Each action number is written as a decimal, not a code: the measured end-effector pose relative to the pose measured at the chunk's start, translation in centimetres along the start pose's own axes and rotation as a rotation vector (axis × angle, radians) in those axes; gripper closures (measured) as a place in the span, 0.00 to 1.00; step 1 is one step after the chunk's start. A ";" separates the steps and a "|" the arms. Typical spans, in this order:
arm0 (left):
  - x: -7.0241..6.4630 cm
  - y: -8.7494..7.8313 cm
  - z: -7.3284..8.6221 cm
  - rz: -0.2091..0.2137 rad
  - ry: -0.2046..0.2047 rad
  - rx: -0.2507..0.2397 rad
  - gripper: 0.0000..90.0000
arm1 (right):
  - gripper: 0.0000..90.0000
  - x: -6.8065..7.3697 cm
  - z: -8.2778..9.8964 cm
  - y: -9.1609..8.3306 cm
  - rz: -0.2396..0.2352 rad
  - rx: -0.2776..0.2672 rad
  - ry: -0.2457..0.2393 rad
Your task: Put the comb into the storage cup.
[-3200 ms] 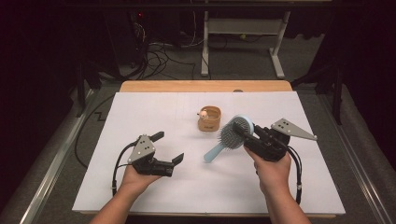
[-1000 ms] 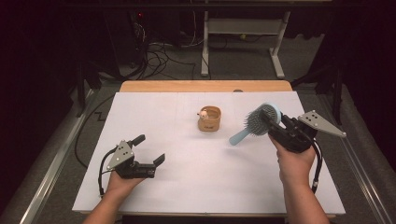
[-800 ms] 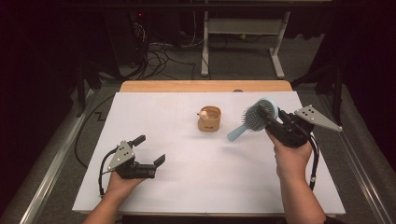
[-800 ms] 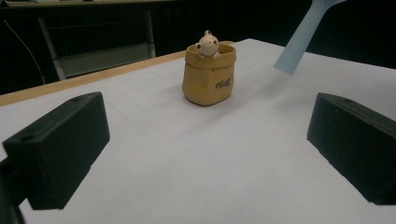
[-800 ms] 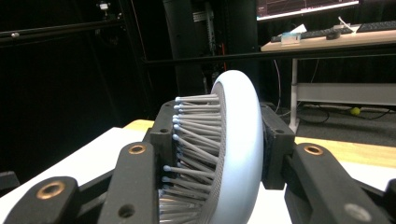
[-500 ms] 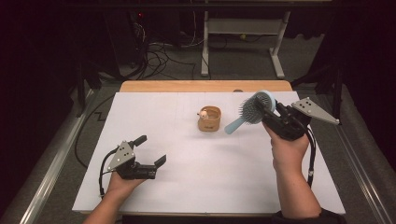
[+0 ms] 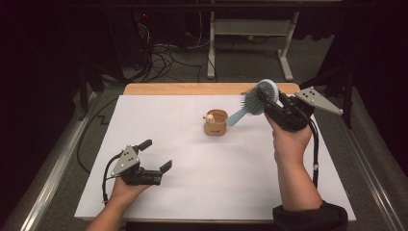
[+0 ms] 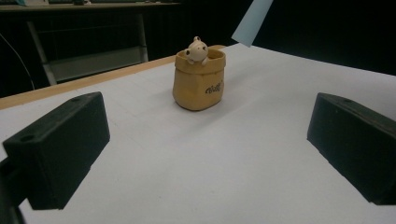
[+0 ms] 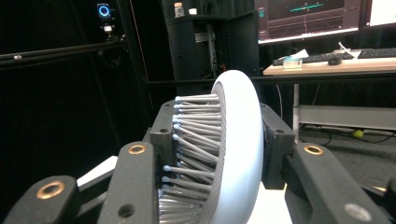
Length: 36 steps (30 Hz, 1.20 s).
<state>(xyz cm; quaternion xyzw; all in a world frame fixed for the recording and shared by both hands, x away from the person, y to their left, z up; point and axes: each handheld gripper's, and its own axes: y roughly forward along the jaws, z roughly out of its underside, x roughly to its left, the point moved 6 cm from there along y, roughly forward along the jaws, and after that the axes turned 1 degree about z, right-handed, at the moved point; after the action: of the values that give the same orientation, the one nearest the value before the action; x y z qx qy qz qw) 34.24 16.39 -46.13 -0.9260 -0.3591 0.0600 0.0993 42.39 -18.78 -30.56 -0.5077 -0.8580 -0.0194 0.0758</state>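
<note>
A light blue hairbrush (image 7: 253, 102) hangs above the white table's far right, its handle slanting down toward a tan pot. My right gripper (image 7: 270, 102) is shut on the brush head (image 9: 233, 149), one jaw on the bristles and the other on the smooth back. The tan pot (image 7: 215, 123) with a small cream animal figure on its rim (image 8: 196, 48) stands upright near the table's middle. The brush handle tip (image 8: 252, 21) hovers above and beyond the pot. My left gripper (image 7: 155, 155) rests low at the front left, open, jaws pointing at the pot with nothing between them.
White sheet (image 7: 192, 192) covers the table, with a wooden strip (image 7: 192, 88) along the far edge. A metal frame (image 7: 250, 33) and cables lie on the dark floor beyond. A desk with keyboard (image 9: 322, 58) and monitors appears past the brush.
My right gripper has carried the brush up and toward the far edge, its handle now near the pot's top. The left gripper has stayed put.
</note>
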 end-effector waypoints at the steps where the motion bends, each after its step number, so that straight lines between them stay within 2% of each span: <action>1: 0.0 0.0 0.0 0.000 -0.006 -0.002 0.00 | 0.66 0.0 0.0 0.3 -0.005 -0.004 0.006; 4: 0.1 0.0 -0.1 -0.001 -0.001 -0.001 0.00 | 0.66 0.4 -0.2 1.2 -0.024 -0.012 0.013; 6: 0.1 0.1 0.0 -0.001 0.002 0.002 0.00 | 0.66 0.7 -0.2 2.0 -0.020 -0.011 0.002; 11: 0.0 -0.1 -0.1 0.001 0.003 -0.002 0.00 | 0.66 1.0 -0.2 3.7 -0.015 -0.004 0.007; 20: 0.0 -0.2 -0.1 -0.001 0.005 -0.003 0.00 | 0.66 1.4 -0.1 5.6 0.008 0.020 -0.013; 28: 0.0 -0.1 -0.1 0.000 0.015 0.006 0.00 | 0.66 1.2 1.1 6.5 0.022 0.047 -0.020; 36: 0.0 -0.2 0.0 -0.008 0.014 0.004 0.00 | 0.65 0.9 3.4 7.7 0.032 0.079 0.007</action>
<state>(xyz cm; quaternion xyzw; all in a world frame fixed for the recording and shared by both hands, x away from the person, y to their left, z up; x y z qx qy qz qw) 34.12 16.51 -46.10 -0.9247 -0.3622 0.0537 0.1038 48.28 -13.89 -34.12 -0.5177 -0.8497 0.0139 0.0989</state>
